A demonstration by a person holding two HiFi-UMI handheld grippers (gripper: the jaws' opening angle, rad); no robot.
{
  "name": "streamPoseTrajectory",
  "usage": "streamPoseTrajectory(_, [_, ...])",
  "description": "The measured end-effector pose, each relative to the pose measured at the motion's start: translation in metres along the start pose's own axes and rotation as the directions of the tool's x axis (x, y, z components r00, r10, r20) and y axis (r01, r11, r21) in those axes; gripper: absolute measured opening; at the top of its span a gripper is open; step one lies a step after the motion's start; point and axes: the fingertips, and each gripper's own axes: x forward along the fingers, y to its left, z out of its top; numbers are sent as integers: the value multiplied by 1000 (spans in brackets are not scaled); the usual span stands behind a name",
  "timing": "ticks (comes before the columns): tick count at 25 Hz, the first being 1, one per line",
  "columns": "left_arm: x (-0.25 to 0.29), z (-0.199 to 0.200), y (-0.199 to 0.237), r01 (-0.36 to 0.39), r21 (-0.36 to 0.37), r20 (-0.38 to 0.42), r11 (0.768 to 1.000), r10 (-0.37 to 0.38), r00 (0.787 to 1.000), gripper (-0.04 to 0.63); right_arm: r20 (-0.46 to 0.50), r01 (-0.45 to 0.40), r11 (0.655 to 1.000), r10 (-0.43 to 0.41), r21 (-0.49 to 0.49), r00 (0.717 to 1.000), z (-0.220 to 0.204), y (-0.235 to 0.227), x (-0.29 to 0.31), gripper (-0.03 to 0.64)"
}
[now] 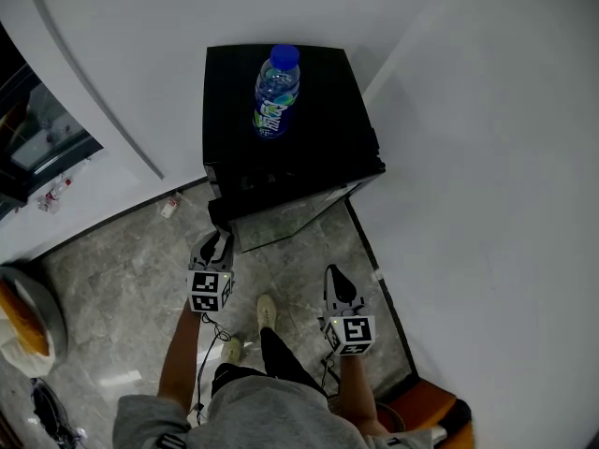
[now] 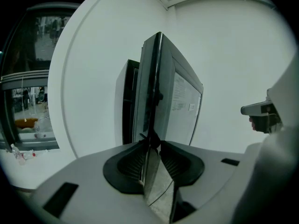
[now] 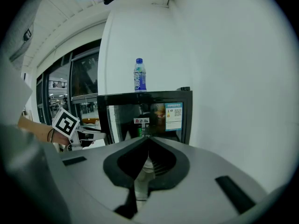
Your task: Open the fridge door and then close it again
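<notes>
A small black fridge (image 1: 281, 152) stands against the white wall with a blue-capped water bottle (image 1: 277, 92) on top. Its glass door (image 1: 285, 215) hangs ajar, hinged on the right. My left gripper (image 1: 215, 246) is at the door's free left edge. In the left gripper view the door (image 2: 163, 101) runs edge-on between the pads, which press on it, and the fridge body (image 2: 127, 101) shows behind a gap. My right gripper (image 1: 337, 283) hovers lower right of the fridge, shut and empty. In the right gripper view its closed tips (image 3: 148, 138) face the fridge (image 3: 145, 113) and bottle (image 3: 139, 74).
A white wall (image 1: 487, 157) runs close along the fridge's right side. A round bin (image 1: 28, 316) with something orange stands at the far left. The person's shoes (image 1: 267, 311) are on the marble floor between the grippers. An orange object (image 1: 426, 405) lies at the lower right.
</notes>
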Motion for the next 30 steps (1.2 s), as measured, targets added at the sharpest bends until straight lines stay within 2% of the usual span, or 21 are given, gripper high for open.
streamPoseTrajectory(13, [-21, -12, -23, 25, 19, -7, 1000, -25, 1000, 101, 3, 4, 1000, -4, -14, 1000, -5, 7, -26, 25])
streamPoseTrajectory(21, [-33, -20, -42, 44, 60, -5, 997, -43, 999, 101, 5, 18, 1000, -17, -20, 1000, -12, 14, -44, 25])
streamPoseTrajectory(30, [-49, -29, -67, 94, 71, -9, 993, -94, 996, 101, 18, 43, 999, -43, -10, 999, -16, 22, -69, 25])
